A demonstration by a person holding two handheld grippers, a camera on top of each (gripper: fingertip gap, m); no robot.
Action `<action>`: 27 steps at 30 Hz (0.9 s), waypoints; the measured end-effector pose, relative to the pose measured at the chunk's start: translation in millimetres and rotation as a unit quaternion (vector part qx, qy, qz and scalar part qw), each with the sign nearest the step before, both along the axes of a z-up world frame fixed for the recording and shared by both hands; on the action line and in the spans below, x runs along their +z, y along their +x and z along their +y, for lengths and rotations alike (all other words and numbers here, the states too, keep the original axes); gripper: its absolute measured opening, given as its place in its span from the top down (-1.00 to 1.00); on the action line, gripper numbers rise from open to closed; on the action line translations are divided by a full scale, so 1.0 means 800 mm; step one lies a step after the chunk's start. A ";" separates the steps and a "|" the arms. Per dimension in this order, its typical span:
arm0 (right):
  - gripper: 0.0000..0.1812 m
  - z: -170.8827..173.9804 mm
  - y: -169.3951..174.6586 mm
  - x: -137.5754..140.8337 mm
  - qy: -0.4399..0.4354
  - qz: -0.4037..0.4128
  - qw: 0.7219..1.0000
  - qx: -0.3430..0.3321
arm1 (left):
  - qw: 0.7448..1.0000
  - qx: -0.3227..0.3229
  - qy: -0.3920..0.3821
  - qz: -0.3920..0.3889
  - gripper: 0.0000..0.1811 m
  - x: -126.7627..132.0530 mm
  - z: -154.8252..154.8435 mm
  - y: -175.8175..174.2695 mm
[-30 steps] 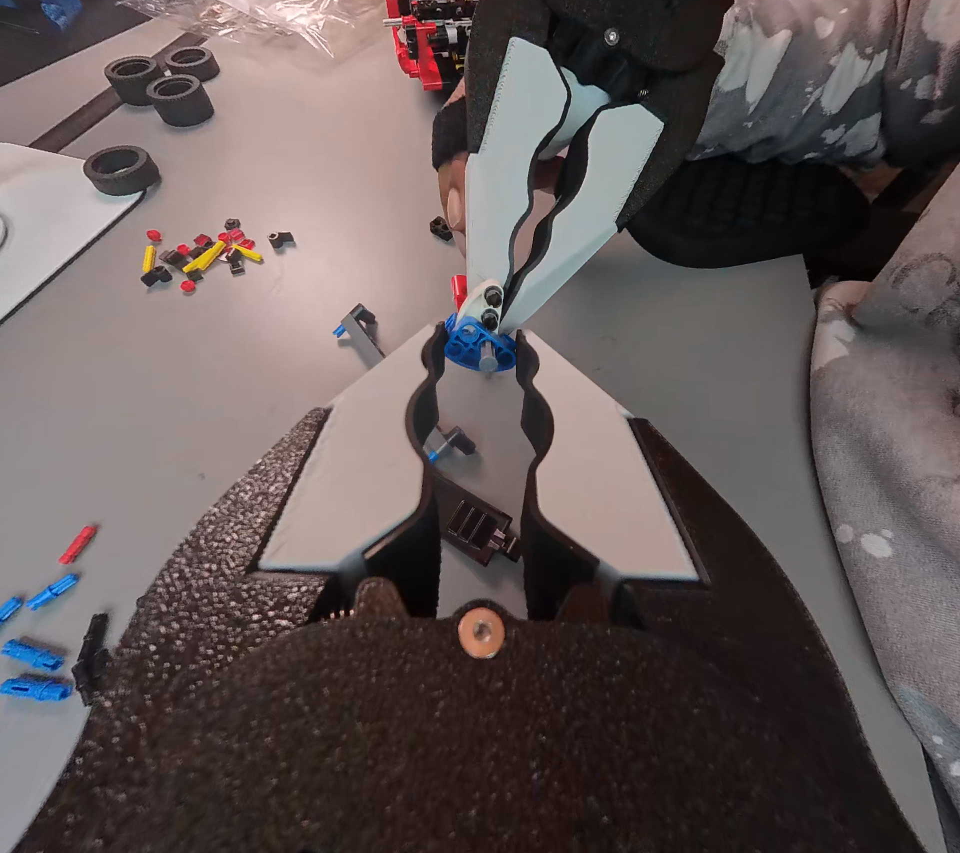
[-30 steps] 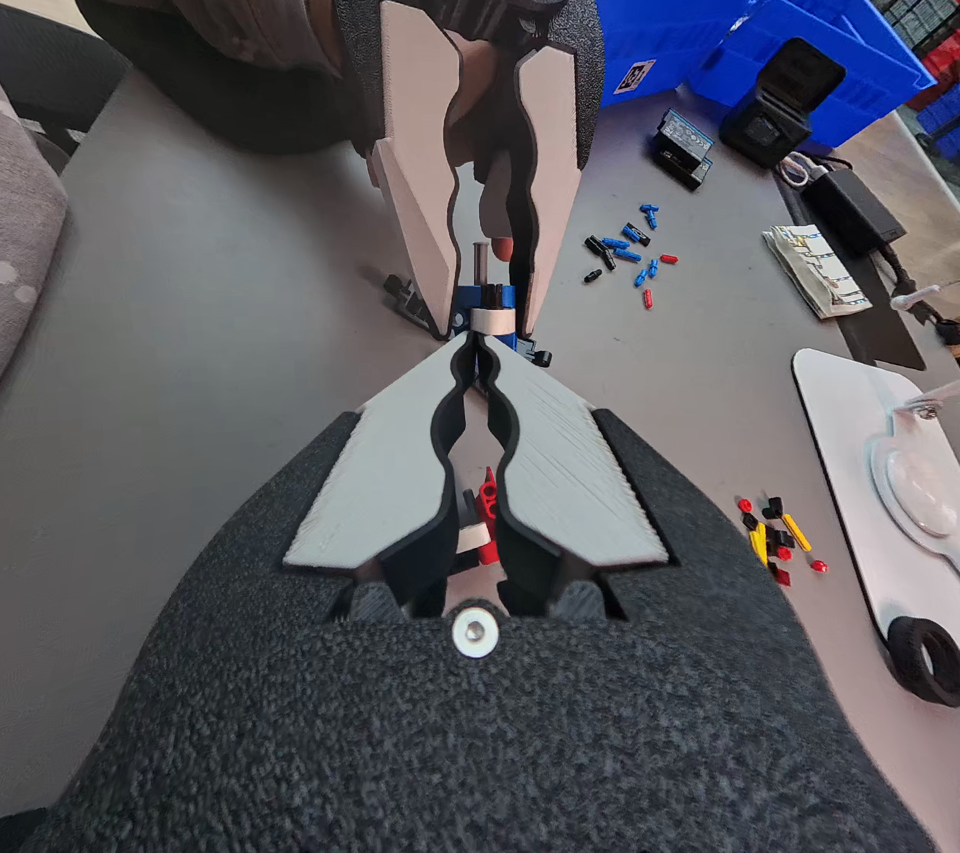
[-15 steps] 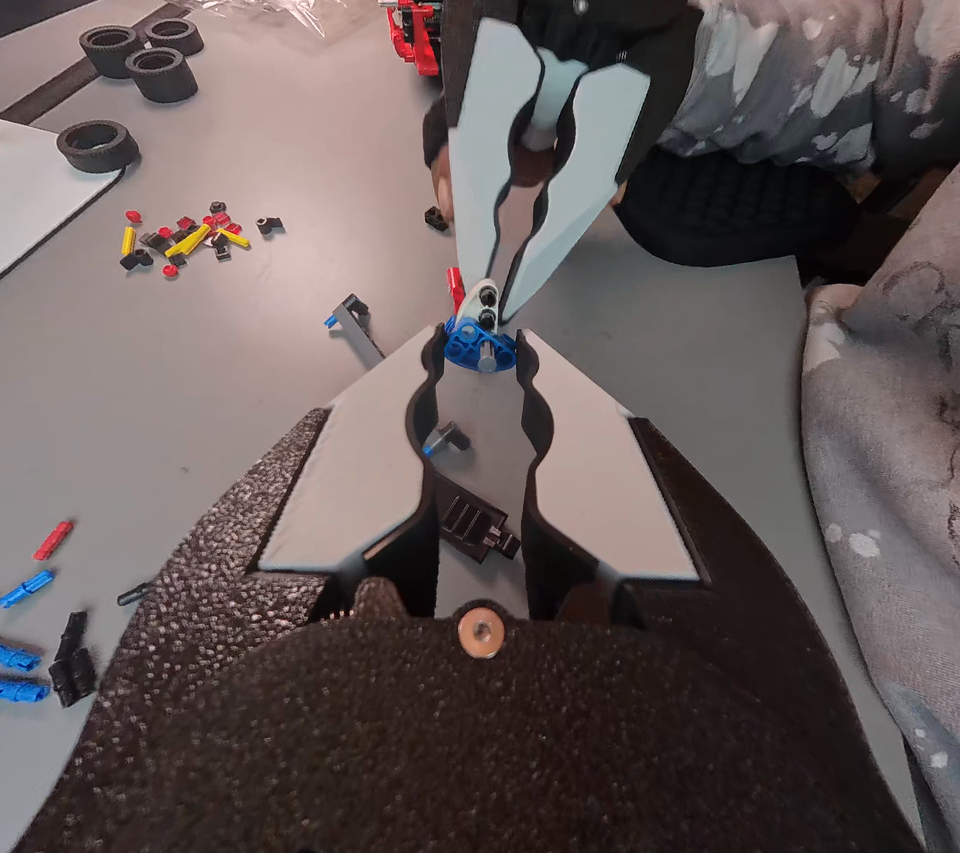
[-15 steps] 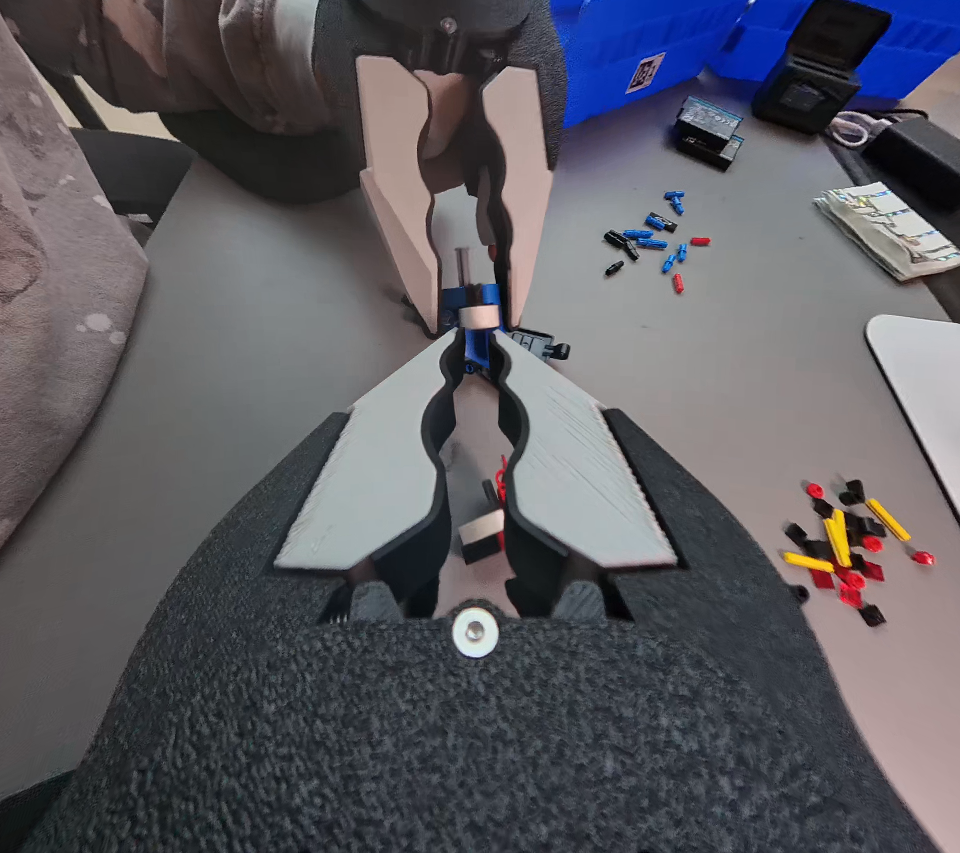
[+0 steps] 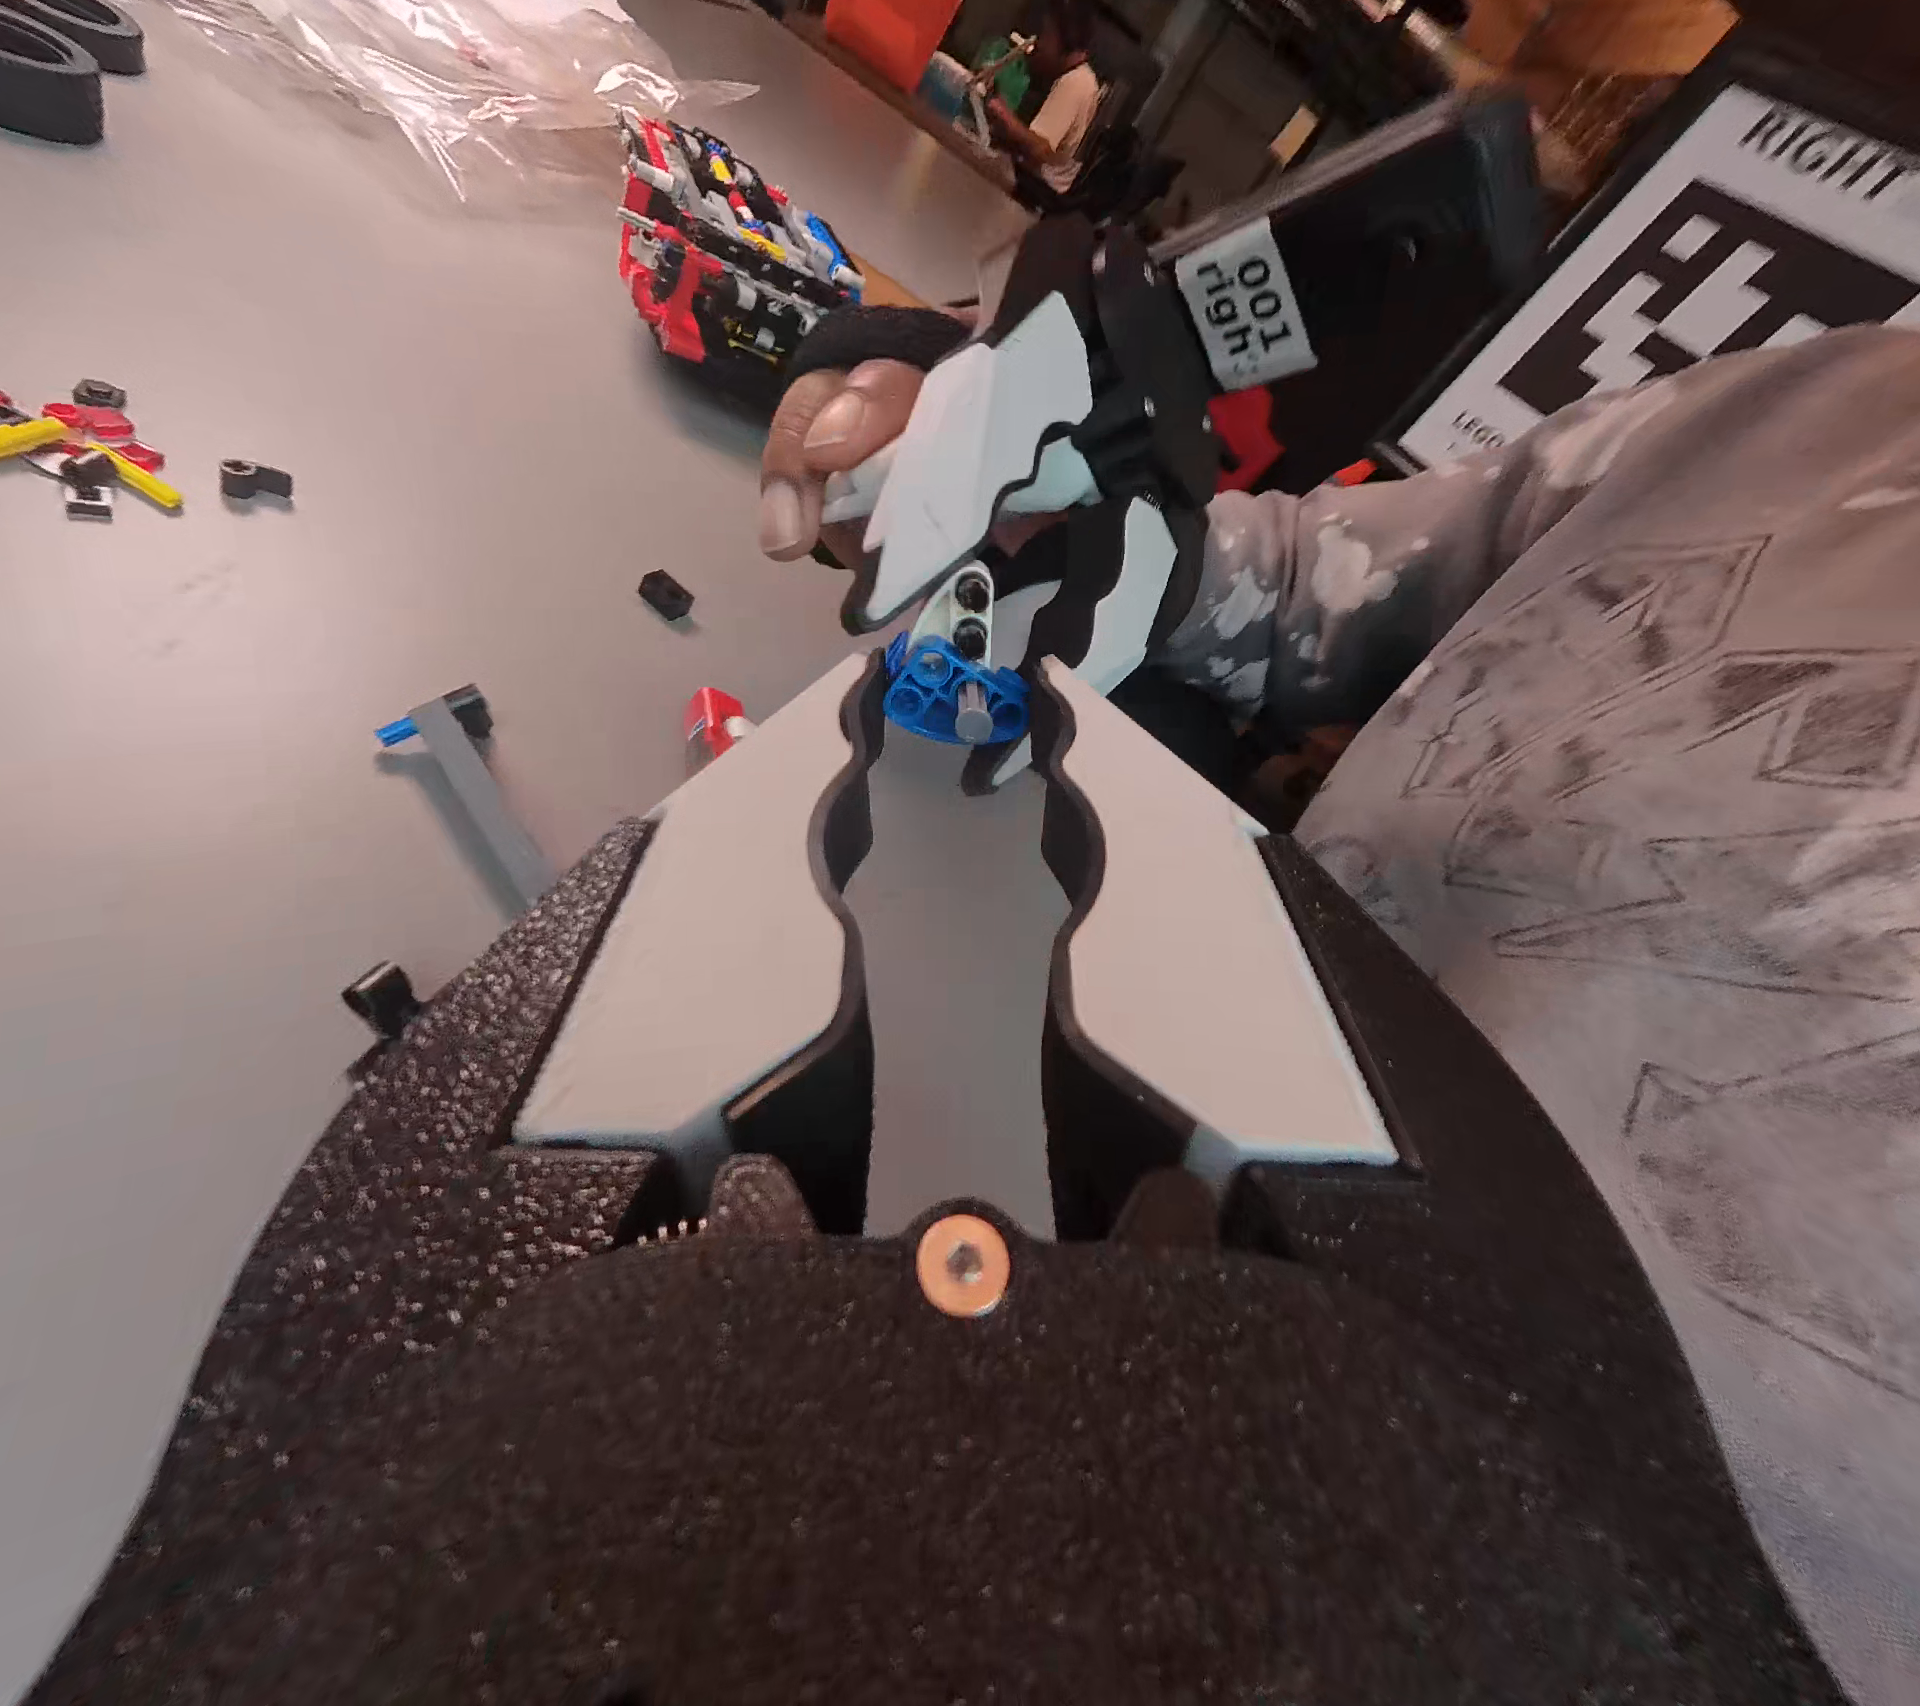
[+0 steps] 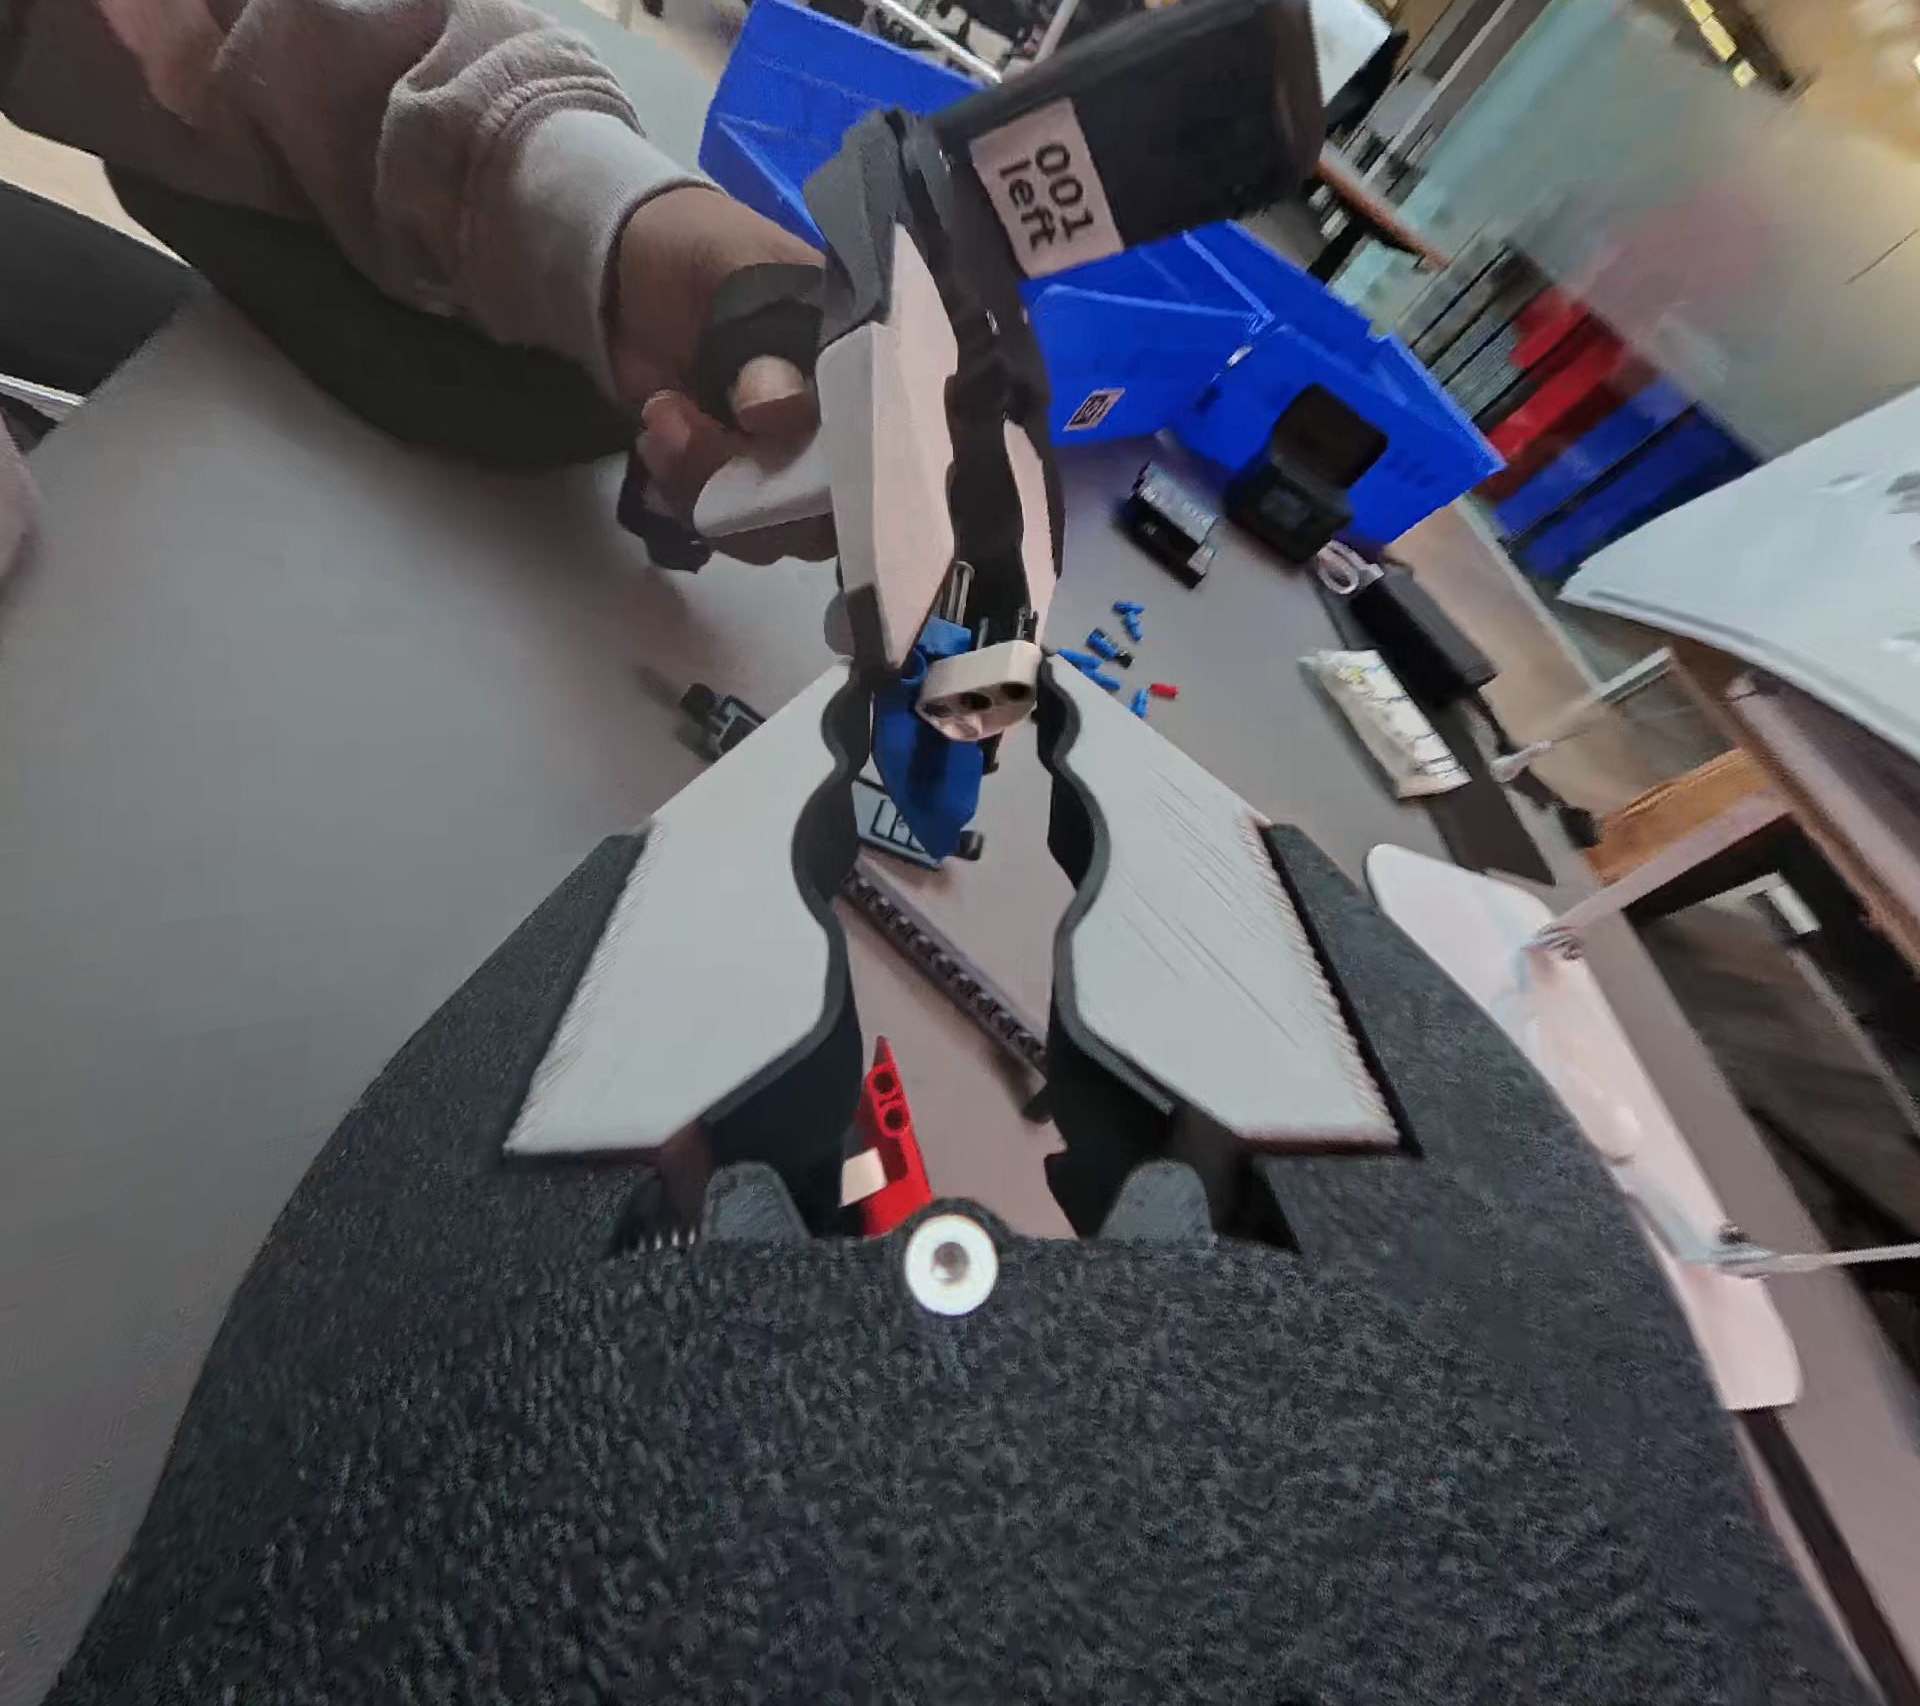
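Up off the table (image 5: pixel 312 825) now, both grippers tilted and meeting tip to tip in mid-air. Left gripper (image 5: pixel 954 702) has its tips clamped on a blue piece (image 5: pixel 940 698), a grey pin poking out of it toward the camera. Right gripper (image 5: pixel 987 607) comes in from above, rolled over on its side, one finger high and one low, thumb and fingers of the hand (image 5: pixel 821 451) wrapped round the front of it. A small white beam (image 5: pixel 961 602) with two black pins sits between those tips, touching the top of the blue piece.

From the right wrist view, the right gripper (image 6: pixel 945 700) has the white beam (image 6: pixel 977 685) between its tips, though the jaws stand a little apart lower down, and I can't tell if it's truly pinched. Left gripper (image 6: pixel 935 628) hangs down from above, steeply angled, sleeve (image 6: pixel 364 98) and wrist reaching in from the left. Blue piece (image 6: pixel 925 773) dangles below the beam.

Down on the table: a red and black model (image 5: pixel 727 274), a grey beam (image 5: pixel 478 794), a red piece (image 5: pixel 712 716), loose blue pins (image 6: pixel 1112 648), blue bins (image 6: pixel 1195 326)
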State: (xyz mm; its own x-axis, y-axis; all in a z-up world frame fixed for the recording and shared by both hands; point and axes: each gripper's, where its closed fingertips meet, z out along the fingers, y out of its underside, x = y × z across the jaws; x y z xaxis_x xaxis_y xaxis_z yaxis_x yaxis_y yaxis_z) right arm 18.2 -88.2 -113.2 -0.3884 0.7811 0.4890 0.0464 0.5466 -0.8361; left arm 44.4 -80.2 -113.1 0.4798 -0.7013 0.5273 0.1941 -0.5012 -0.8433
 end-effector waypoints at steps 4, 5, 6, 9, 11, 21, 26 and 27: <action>0.71 -0.006 0.005 0.011 0.016 0.025 1.000 0.009 | 0.995 -0.029 -0.049 -0.080 0.72 0.007 -0.004 0.003; 0.72 -0.002 0.006 0.013 0.011 0.024 1.000 0.007 | 0.994 -0.030 -0.054 -0.089 0.71 0.009 -0.003 0.000; 0.72 0.003 0.008 0.014 -0.001 0.021 1.000 0.004 | 0.994 -0.024 -0.048 -0.091 0.67 0.012 -0.002 -0.005; 0.72 0.015 0.013 0.018 -0.039 0.014 0.999 0.002 | 0.998 0.003 -0.019 -0.066 0.68 0.017 -0.001 -0.024; 0.72 0.012 0.013 0.015 -0.040 0.006 0.999 0.007 | 0.999 0.009 -0.004 -0.039 0.76 0.016 -0.002 -0.026; 0.73 -0.007 0.013 0.005 -0.040 -0.023 0.998 0.037 | 0.995 -0.015 0.028 0.092 0.97 0.009 -0.015 -0.016; 0.73 -0.012 0.012 0.004 -0.043 -0.034 0.997 0.049 | 0.993 -0.025 0.024 0.109 0.97 0.009 -0.022 -0.018; 0.73 -0.013 0.012 0.004 -0.045 -0.035 0.997 0.051 | 0.993 -0.026 0.023 0.112 0.97 0.009 -0.023 -0.018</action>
